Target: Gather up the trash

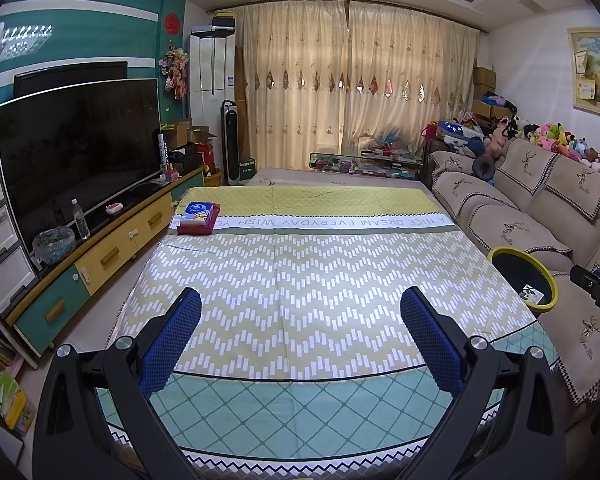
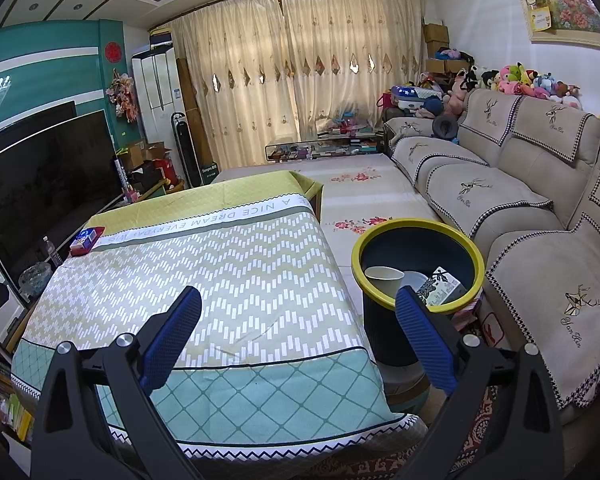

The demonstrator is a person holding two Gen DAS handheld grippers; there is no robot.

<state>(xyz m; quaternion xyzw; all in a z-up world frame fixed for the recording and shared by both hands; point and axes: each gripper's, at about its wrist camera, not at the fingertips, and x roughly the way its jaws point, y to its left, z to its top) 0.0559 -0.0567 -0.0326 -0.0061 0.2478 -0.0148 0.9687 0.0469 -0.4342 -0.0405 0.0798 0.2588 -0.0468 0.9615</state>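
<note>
Large counter [image 2: 228,280] under a green-and-white chevron patterned cloth: near surface bare. The only thing on it is a small red-and-blue flat box stack [image 1: 198,218] at the far left corner, near the TV side.

Dark round bin with yellow rim [image 2: 418,264] stands on the floor just beside the counter's right edge, between counter and beige sofa [image 2: 540,216]. Inside it: a tan paper cup [image 2: 384,276], a pale round lid-like piece [image 2: 414,280], and a black-and-white printed carton [image 2: 440,288]. So the trash looks already collected, judging by this.

Left tool [image 1: 300,312]: blue padded fingers spread wide, nothing between them, hovering over the counter middle. Right tool [image 2: 298,314]: likewise released and empty, its right finger overlapping the bin's rim in view; contact cannot be told.

Risks:
- Right tool sits close to the bin; a sideways swing could knock the rim and tip it, spilling the cup and carton.
- The box stack may not be trash; grabbing it would be a wrong pick.
- Dragging a finger on the cloth could bunch it and pull the box off.
</note>
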